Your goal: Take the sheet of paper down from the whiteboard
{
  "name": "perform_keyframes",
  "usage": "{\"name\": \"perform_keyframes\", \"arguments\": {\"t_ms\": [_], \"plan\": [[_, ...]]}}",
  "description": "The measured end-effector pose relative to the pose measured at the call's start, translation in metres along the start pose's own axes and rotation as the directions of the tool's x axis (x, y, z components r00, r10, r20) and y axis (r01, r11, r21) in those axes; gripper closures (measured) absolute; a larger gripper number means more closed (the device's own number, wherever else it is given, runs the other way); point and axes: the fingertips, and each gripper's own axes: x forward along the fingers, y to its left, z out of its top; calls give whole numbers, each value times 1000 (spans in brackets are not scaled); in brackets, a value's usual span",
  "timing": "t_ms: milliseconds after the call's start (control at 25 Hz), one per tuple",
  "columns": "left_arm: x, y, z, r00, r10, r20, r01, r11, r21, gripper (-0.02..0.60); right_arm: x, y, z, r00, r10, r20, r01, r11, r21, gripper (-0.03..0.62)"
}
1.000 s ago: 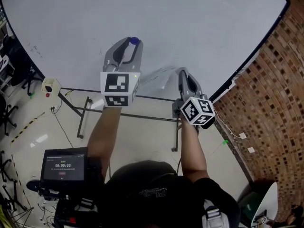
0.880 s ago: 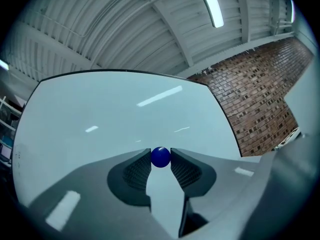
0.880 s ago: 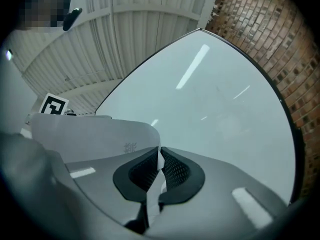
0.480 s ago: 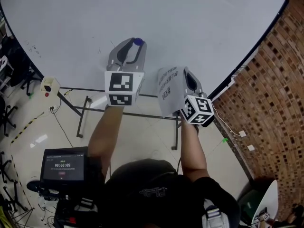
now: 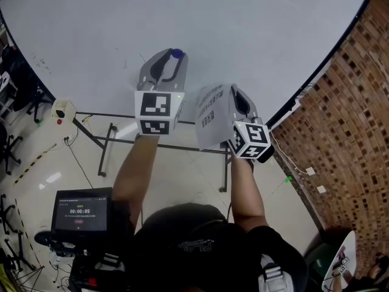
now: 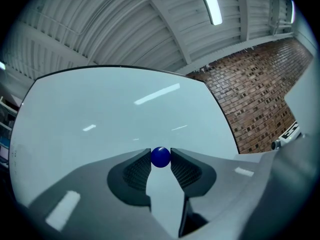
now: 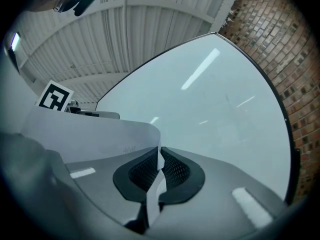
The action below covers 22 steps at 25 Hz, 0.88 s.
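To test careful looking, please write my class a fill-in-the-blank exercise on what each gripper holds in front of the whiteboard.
1. The right gripper is shut on a sheet of ____.
2. The left gripper pinches a small ball coloured ____.
3. The wall beside the whiteboard is built of ____.

Missing words: paper; blue; brick.

A: What can be read here?
B: A timer, 00:00:09, is shown on the screen (image 5: 81,212) at the near left.
A: And on the sheet of paper (image 5: 213,115)?
B: Lines of dark print are seen, but too small to be read. Faint marks at the whiteboard's (image 5: 243,29) left edge are likewise not made out.
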Motion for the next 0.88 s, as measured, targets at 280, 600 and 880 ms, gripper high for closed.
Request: {"name": "perform_keyframes", "arguments": {"t_ms": [280, 600, 880], "plan": [[0, -1, 2, 1000, -1, 3, 1, 1000, 4, 459, -1, 2, 1, 1000, -10, -7, 9, 999, -34, 582], [3, -3, 0, 1000, -4, 0, 4, 1000, 3, 459, -1, 3, 2, 1000, -9, -7, 8, 999, -53, 582], [3, -5, 2, 1000, -6, 2, 6, 1000, 5, 459, -2, 3, 2, 1000, -12, -8, 12, 998, -66, 582]]}}
